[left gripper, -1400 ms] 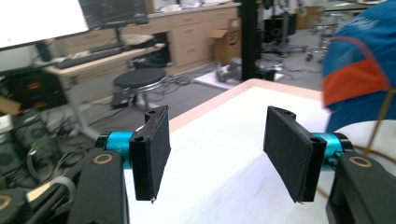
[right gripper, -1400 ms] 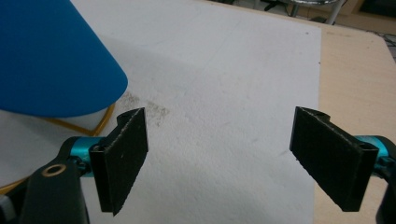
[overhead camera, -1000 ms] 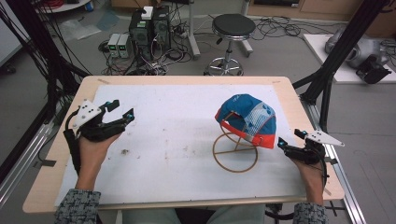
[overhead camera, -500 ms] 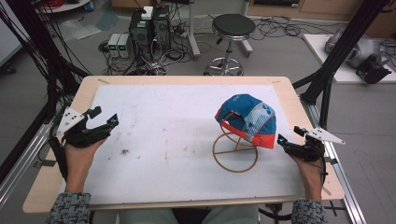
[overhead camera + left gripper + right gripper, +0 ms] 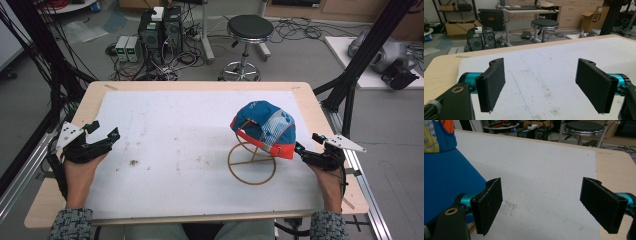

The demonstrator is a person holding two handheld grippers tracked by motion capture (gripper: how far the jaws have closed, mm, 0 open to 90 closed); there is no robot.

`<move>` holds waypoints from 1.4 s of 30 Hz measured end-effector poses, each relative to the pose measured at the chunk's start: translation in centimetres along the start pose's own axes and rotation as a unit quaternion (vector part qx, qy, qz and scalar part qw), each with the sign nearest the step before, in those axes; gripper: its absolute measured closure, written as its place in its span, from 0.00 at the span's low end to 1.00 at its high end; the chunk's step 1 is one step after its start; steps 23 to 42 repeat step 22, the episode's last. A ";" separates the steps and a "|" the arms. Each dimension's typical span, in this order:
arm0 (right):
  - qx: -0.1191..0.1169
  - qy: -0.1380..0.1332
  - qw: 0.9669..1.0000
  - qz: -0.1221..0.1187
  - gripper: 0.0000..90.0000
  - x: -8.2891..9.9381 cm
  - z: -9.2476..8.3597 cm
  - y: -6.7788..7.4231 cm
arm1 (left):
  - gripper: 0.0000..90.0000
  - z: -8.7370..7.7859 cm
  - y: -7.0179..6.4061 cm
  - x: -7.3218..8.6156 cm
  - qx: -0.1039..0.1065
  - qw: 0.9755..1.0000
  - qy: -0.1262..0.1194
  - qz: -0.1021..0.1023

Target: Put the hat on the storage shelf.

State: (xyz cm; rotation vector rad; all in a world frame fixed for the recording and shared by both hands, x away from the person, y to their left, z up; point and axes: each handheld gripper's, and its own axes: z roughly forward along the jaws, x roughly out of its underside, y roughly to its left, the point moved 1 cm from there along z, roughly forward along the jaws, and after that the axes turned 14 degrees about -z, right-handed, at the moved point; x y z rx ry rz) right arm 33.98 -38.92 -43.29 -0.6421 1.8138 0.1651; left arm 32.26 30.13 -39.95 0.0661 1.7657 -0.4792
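The blue-and-orange cap (image 5: 264, 128) is sitting on its wire stand (image 5: 251, 161) at the frame's right, just beside the spread, empty right gripper (image 5: 302, 151), while the left gripper (image 5: 103, 132), jaws just opening on nothing, is hovering far left over the desk (image 5: 200, 95).

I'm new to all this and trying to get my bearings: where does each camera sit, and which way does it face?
High view: above the person's side, looking forward and down on the table; both forearms, left hand-held gripper, right hand-held gripper.
Left gripper view: on that gripper, along its open jaws over the white mat toward a stool.
Right gripper view: likewise, beside the blue cap.
All share mat and stool.
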 end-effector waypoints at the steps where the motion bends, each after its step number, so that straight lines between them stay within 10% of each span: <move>1: 0.000 0.000 1.000 -0.003 0.19 0.0 0.0 0.0 | 0.27 0.0 0.0 0.0 0.000 1.000 0.001 0.000; 42: 0.003 0.004 1.000 0.000 0.19 0.1 0.2 -0.1 | 0.27 0.4 0.1 0.4 -0.005 1.000 0.017 0.005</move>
